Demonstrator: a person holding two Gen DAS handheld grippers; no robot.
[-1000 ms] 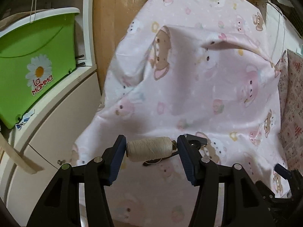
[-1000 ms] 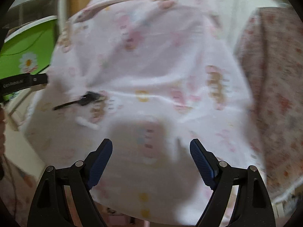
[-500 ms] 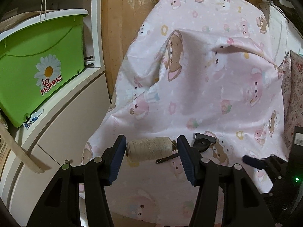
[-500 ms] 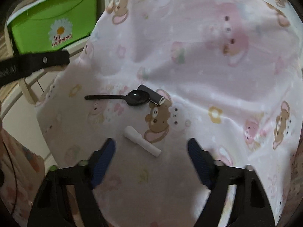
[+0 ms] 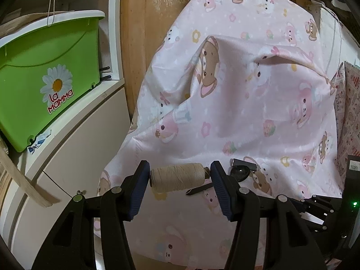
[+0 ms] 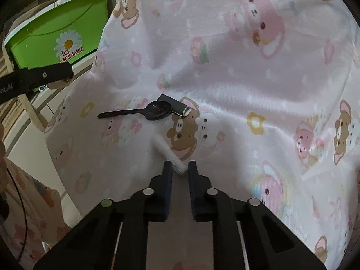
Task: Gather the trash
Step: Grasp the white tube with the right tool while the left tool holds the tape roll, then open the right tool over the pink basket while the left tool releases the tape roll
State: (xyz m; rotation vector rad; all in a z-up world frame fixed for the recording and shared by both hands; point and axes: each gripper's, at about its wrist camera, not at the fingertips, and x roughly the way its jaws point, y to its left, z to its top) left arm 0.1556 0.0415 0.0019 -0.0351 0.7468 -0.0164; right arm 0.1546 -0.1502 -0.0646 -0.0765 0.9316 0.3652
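Observation:
My left gripper [image 5: 180,171] is shut on a cream spool of thread [image 5: 175,178], held crosswise above the pink bear-print cloth [image 5: 247,112]. In the right wrist view my right gripper [image 6: 180,168] is closing, and its pads pinch the near end of a small white paper roll [image 6: 165,149] lying on the cloth. Just beyond the roll lie a black plastic spoon [image 6: 155,111] and a short black cylinder [image 6: 177,106]. The left wrist view shows the spoon [image 5: 239,172] and cylinder [image 5: 245,162] just past my left gripper's right finger.
A green plastic bin [image 5: 45,85] with a daisy label stands on a white cabinet [image 5: 74,148] to the left of the cloth, seen again as the green bin [image 6: 58,29] in the right wrist view. A wooden slat [image 5: 20,180] leans by the cabinet. A patterned fabric [image 5: 351,117] lies at the right.
My right gripper came down over the white paper roll and its jaws went from wide apart to pinching the roll's near end. The left gripper kept the spool and hardly moved.

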